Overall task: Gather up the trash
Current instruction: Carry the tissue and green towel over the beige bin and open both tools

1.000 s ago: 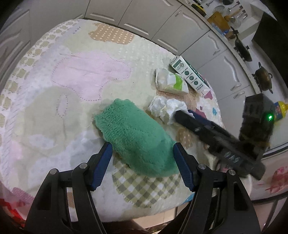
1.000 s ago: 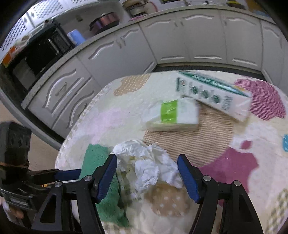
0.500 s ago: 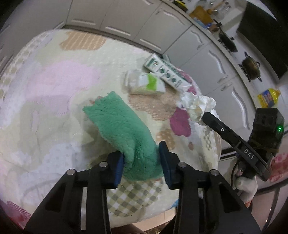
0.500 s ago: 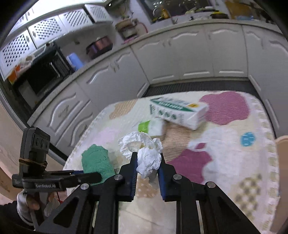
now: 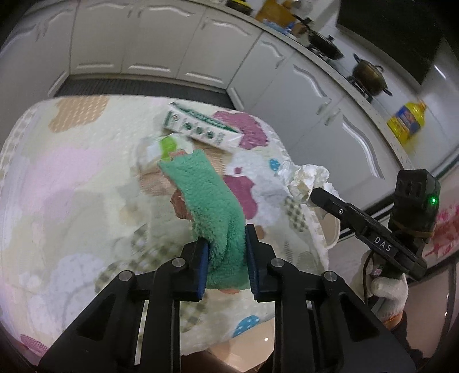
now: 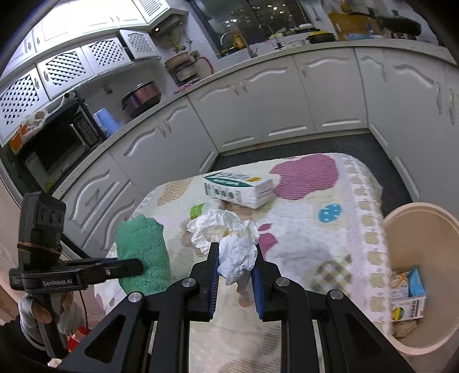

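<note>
Beige bin (image 6: 413, 212) holds cartons (image 6: 408, 308) and wrappers (beside the table (image 6: 338, 223)).

I see white kitchen cabinets (image 6: 258, 103) w/ countertop (image 6: 287, 54), microwave (image 6: 60, 143) at left, dark floor mat (image 6: 301, 146), night window (image 6: 258, 11).

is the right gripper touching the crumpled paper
Touching. The right wrist view shows the right gripper shut on the crumpled paper, both blue pads pressed against its sides, the wad lifted above the tablecloth.
</note>
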The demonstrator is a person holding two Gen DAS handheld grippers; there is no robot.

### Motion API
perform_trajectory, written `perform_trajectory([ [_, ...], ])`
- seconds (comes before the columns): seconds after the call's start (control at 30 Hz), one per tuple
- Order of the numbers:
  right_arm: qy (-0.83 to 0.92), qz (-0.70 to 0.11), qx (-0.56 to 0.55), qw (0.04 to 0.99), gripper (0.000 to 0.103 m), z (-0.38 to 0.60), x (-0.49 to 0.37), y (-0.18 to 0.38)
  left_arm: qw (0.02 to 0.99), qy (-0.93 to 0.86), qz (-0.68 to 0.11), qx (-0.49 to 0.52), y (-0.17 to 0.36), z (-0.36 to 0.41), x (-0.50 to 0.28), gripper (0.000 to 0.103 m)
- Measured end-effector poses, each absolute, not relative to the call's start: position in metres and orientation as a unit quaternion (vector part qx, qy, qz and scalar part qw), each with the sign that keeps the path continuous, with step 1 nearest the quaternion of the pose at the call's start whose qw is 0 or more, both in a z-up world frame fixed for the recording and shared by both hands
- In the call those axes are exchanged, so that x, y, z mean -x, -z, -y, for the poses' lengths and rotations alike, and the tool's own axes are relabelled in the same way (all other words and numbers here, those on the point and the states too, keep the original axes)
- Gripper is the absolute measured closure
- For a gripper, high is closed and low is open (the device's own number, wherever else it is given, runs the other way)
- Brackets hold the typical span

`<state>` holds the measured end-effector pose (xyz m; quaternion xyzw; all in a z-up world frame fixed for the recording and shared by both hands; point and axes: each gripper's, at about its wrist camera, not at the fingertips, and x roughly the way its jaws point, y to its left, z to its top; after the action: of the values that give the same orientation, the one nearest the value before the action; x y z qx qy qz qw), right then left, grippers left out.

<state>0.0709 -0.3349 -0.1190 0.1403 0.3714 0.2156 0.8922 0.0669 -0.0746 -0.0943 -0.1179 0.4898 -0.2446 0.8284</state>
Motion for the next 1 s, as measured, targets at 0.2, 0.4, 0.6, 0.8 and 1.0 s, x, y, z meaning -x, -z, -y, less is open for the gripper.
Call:
perform_trajectory([
  [0.2,-0.195,-0.365,-0.152,0.898,0.084,0.359,-0.065,0.115,0.83,0.264,-0.481,0.097,0.085,0.103,-0.07,0.083],
  [0.4,-0.178,-0.365,-0.157,0.9,0.084,0.377,-0.06,0.116,0.83,0.279,-0.476,0.081,0.08,0.128,-0.075,0.083],
  [0.6,-0.153,-0.361,-0.162,0.906,0.084,0.401,-0.054,0.114,0.827,0.299,-0.472,0.065,0.074,0.156,-0.081,0.083],
  [0.8,-0.108,-0.359,-0.166,0.912,0.084,0.436,-0.046,0.116,0.822,0.321,-0.467,0.058,0.07,0.189,-0.089,0.083],
  [1.0,-0.049,-0.372,-0.17,0.911,0.084,0.478,-0.041,0.132,0.809,0.347,-0.471,0.055,0.072,0.235,-0.101,0.083],
])
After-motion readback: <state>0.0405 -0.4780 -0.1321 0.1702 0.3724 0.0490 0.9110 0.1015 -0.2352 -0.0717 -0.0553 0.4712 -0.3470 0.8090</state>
